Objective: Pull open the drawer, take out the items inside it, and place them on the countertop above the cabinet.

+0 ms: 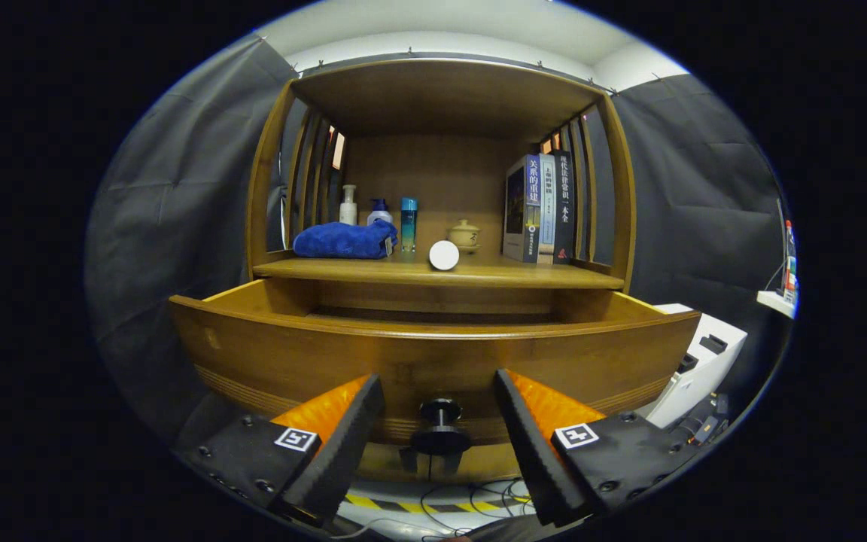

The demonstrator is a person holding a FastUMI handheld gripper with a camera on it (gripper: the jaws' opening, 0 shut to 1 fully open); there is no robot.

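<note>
- Gripper (439,421) spread wide, holding nothing; fingers flanking the knob (440,429) without touching it
- Drawer (433,354) already pulled out, its curved front just ahead of the fingertips and above them
- Drawer inside hidden behind the front's top edge; contents impossible to tell from this low angle
- Judged step: leaving the knob and going up over the front for whatever lay inside
- Best done by backing off a little, lifting clear of the top edge, then tilting down to look before reaching
- Worth keeping wide on the way in, and closing only once an item sat squarely between both pads
- Risk judged: catching the knob or the front's edge on the lift and nudging the drawer back in
- Countertop (509,277) beyond the drawer, above it; bare wood along its near edge, a fair landing place
- Already on it: blue towel (343,242) far left, bottles (348,205) behind it, a white round thing (444,255) near the middle, a small teapot (465,234) behind that, books (540,207) far right
- Drawer: warm brown wood, glossy, grooved bands low on the front, one dark spool-shaped knob at centre
</note>
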